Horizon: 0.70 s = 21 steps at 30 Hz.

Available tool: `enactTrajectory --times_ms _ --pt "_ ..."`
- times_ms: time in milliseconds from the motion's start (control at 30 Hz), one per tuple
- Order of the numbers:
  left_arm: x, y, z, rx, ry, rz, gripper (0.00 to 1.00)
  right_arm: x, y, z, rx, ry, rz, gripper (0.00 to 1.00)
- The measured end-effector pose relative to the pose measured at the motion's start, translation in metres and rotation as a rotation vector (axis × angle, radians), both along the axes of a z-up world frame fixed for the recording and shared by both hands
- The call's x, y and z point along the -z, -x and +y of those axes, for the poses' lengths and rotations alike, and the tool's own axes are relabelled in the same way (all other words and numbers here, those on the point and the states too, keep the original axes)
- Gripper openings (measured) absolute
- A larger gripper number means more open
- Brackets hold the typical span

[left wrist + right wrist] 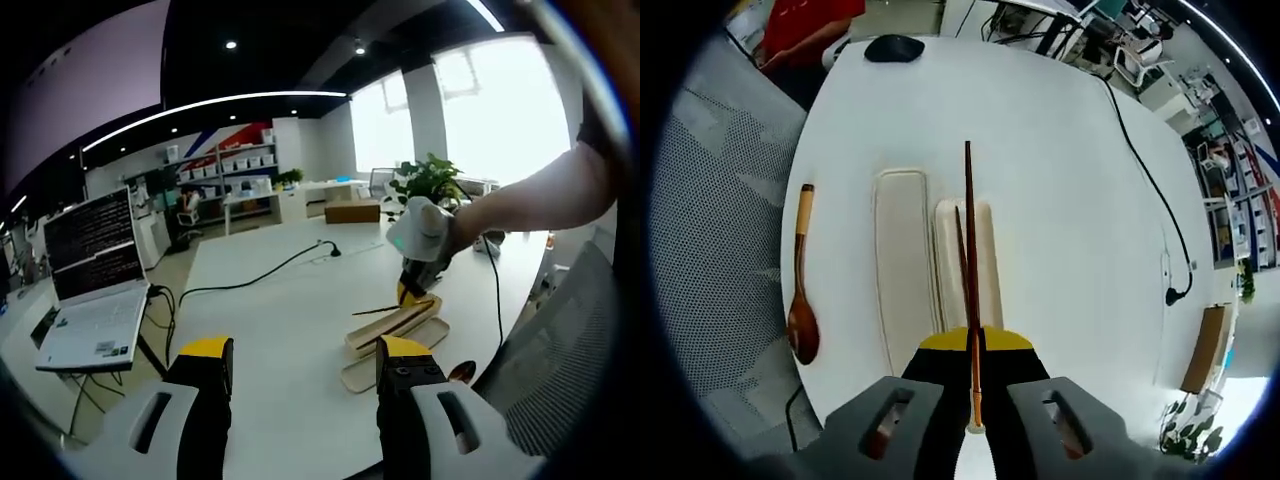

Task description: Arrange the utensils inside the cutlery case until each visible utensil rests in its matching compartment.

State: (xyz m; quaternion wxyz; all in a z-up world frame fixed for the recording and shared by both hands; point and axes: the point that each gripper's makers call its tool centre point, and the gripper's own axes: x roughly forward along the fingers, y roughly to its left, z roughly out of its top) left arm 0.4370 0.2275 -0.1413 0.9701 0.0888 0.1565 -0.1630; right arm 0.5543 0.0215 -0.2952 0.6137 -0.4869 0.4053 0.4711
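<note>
We see the right tool (972, 345) pinching a dark wooden chopstick (969, 260) above the long beige cutlery case (985, 250); the left tool (305, 362) hovers wide, level over the white desk (270, 330).

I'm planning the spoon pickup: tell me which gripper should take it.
Left. The left gripper is open and holds nothing, while the right gripper is shut on a chopstick above the case. The spoon lies on the table beside the lid.
</note>
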Motion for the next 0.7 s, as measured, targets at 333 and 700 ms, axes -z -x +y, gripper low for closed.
enactTrajectory --times_ms 333,700 --pt "0.001 -0.001 0.0 -0.003 0.0 0.005 0.59 0.015 0.006 -0.005 -0.006 0.014 0.021 0.0" --pt "0.003 -0.001 0.0 -0.001 -0.005 0.017 0.59 0.023 0.008 -0.011 0.003 0.023 0.032 0.0"
